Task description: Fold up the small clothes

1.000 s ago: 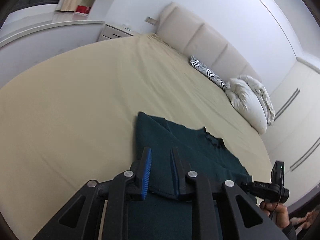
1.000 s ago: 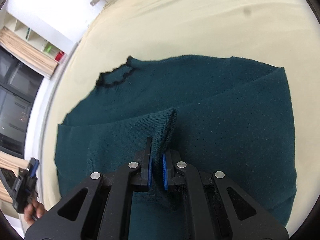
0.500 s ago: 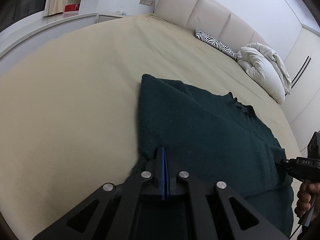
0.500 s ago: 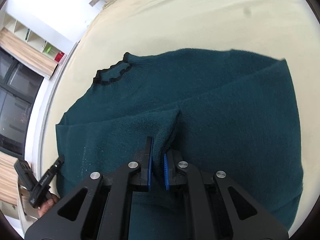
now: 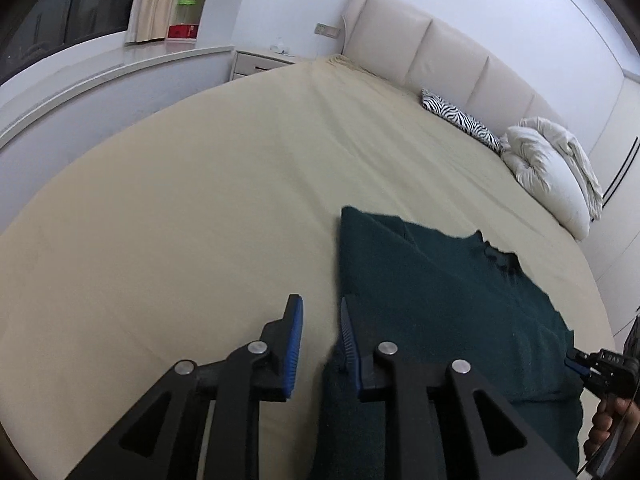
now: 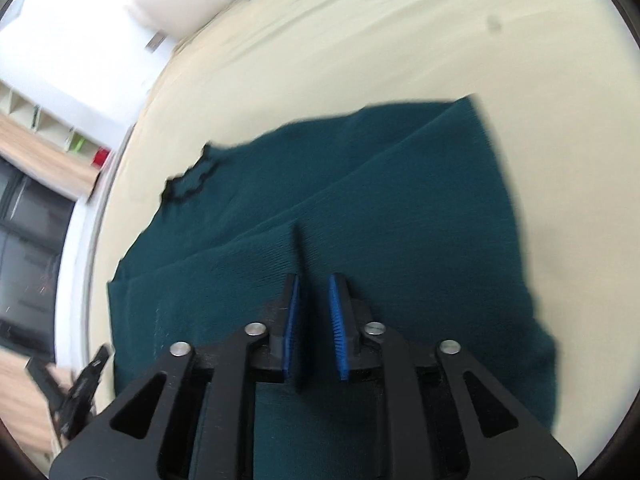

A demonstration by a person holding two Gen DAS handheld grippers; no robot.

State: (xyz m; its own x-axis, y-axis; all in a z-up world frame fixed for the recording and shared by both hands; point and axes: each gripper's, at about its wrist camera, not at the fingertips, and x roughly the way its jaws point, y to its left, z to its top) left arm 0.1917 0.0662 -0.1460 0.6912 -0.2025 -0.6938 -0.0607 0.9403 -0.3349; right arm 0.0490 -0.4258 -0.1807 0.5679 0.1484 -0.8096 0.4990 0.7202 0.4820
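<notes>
Cream bedsheet [image 5: 200, 208]: it covers the whole bed and carries the garment near the close edge; headboard [image 5: 440, 52], white duvet bundle [image 5: 548, 176] and zebra-print pillow [image 5: 460, 116] sit well apart at the far end.

Sweater [image 6: 360, 208]: dark teal knit with a black scalloped neckline [image 6: 188, 184], lying flat on the sheet with both sleeves folded in across the body; the 2 sleeve edges meet near the middle, where a thin dark ridge stands up between the right fingers.

Change, right gripper [image 6: 314, 328]: 0.5 s ago its blue pads pinched a raised sleeve cuff; now the jaws stand apart and the cuff has dropped onto the body. This view is motion-blurred, so finer detail is uncertain.

Change, left gripper [image 5: 322, 344]: 0.5 s ago its pads were pressed together at the sweater's side edge; now they are spread, one pad over bare sheet, the other touching or just above the knit, I cannot tell which.

Meaning: both releases suggest the sleeve-in fold is laid down. Likely next comes regrasping the hem or shoulders to fold the body in half.

Risk: loose knit may spring open if dragged.
</notes>
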